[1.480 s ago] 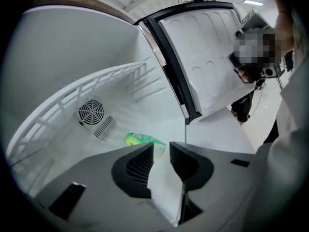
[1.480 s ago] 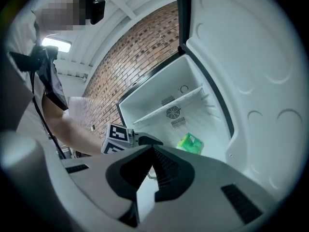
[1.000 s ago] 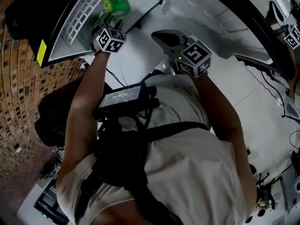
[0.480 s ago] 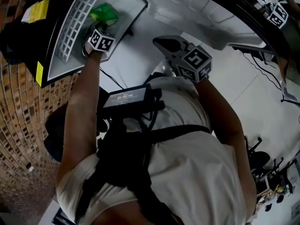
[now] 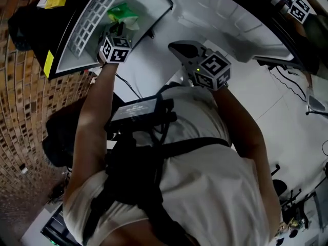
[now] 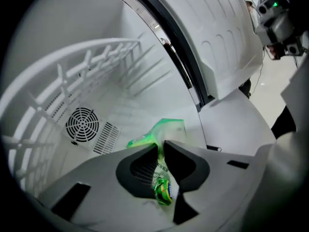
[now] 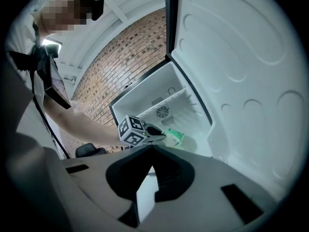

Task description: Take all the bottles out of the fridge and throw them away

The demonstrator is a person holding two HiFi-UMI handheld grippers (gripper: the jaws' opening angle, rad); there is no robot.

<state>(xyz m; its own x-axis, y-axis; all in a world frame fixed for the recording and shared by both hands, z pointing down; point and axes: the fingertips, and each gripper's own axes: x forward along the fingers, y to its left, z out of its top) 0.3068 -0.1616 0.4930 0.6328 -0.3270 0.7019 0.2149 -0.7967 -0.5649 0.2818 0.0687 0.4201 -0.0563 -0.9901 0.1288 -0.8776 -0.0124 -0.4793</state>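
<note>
A crumpled green plastic bottle (image 6: pixel 166 129) lies on the floor of the open white fridge (image 5: pixel 163 4). My left gripper (image 6: pixel 161 148) reaches into the fridge and its jaws are closing; the bottle's labelled part is pinched between the fingertips, with the green body sticking out beyond them. The head view shows the left gripper (image 5: pixel 117 32) just under the bottle (image 5: pixel 123 14). My right gripper (image 5: pixel 179 47) hangs outside the fridge, shut with nothing in it. In the right gripper view, the right gripper (image 7: pixel 153 149) points at the fridge and the bottle (image 7: pixel 175 137).
A white wire rack (image 6: pixel 72 66) lines the fridge's upper left side, with a round fan vent (image 6: pixel 83 124) on the back wall. The open fridge door (image 6: pixel 212 37) stands to the right. A brick wall (image 5: pixel 20 111) runs along the left. Cables lie on the white floor (image 5: pixel 287 96).
My left gripper has pushed further into the fridge up to the green bottle and its jaws have come together around it. The right gripper has stayed about where it was.
</note>
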